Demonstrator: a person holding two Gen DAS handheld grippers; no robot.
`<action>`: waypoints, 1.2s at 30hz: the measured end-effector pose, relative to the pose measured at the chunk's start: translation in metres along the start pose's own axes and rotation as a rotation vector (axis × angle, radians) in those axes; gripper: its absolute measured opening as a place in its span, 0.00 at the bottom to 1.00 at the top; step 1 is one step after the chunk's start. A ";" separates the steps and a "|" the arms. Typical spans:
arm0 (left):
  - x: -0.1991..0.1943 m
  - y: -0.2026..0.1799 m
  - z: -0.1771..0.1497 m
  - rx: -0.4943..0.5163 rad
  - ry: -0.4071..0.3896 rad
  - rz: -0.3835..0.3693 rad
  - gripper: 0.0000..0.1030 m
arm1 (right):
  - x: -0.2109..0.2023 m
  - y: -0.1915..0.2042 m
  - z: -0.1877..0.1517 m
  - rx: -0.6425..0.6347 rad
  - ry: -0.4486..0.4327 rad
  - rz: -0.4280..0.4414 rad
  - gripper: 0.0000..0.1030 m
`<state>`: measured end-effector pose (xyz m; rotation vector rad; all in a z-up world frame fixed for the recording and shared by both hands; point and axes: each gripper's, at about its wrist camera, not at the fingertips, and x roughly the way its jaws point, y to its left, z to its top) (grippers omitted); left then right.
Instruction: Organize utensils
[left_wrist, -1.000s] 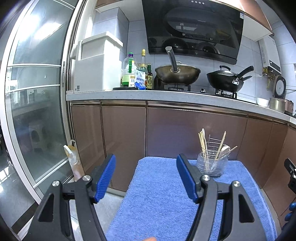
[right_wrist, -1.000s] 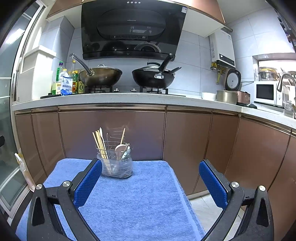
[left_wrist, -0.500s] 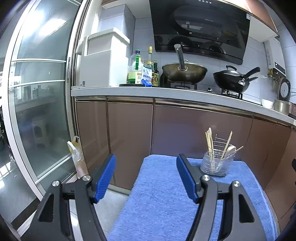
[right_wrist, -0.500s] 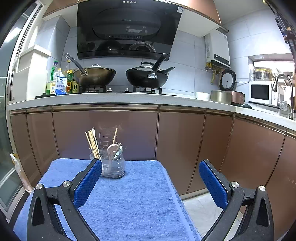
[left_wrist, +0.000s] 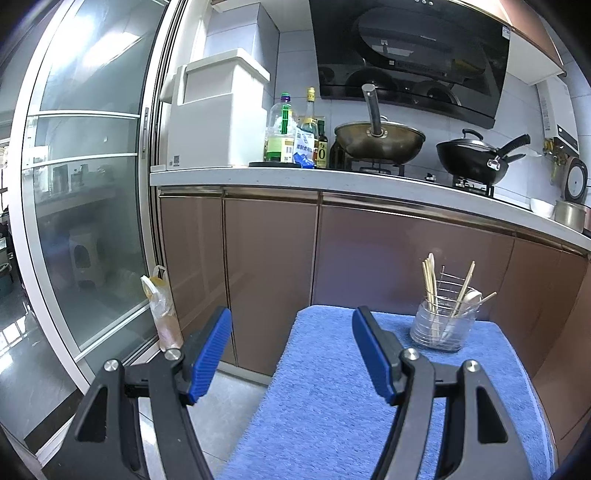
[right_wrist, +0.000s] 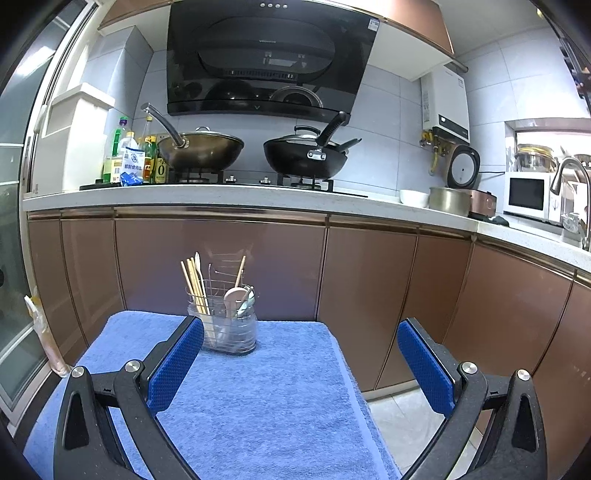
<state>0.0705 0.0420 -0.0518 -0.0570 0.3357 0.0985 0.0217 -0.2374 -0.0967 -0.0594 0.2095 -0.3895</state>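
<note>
A clear utensil holder (left_wrist: 441, 328) with a wire insert stands at the far edge of a blue towel (left_wrist: 332, 413). It holds wooden chopsticks (right_wrist: 195, 286) and spoons (right_wrist: 234, 297). It also shows in the right wrist view (right_wrist: 229, 326). My left gripper (left_wrist: 291, 356) is open and empty, above the towel's near left edge, well short of the holder. My right gripper (right_wrist: 301, 363) is open and empty, above the towel's (right_wrist: 258, 398) right side, with the holder just beyond its left finger.
Brown cabinet doors (right_wrist: 221, 266) rise behind the towel under a white counter (right_wrist: 221, 194) with two woks, bottles and a rice cooker. A glass sliding door (left_wrist: 81, 221) is at left, with a plastic bag (left_wrist: 162, 306) on the floor beside it.
Both grippers have drawn back from the holder, which looks smaller and farther. The left view has swung left toward the glass door. Both stay open.
</note>
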 end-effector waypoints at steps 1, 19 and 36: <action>0.000 0.000 0.000 -0.001 0.000 0.001 0.64 | 0.000 0.000 0.001 0.001 0.000 0.000 1.00; 0.002 0.000 -0.001 -0.002 0.010 -0.003 0.64 | 0.004 0.001 -0.003 0.004 0.022 0.016 1.00; 0.001 -0.003 -0.002 0.012 0.021 -0.010 0.64 | 0.005 0.004 -0.006 -0.001 0.029 0.021 1.00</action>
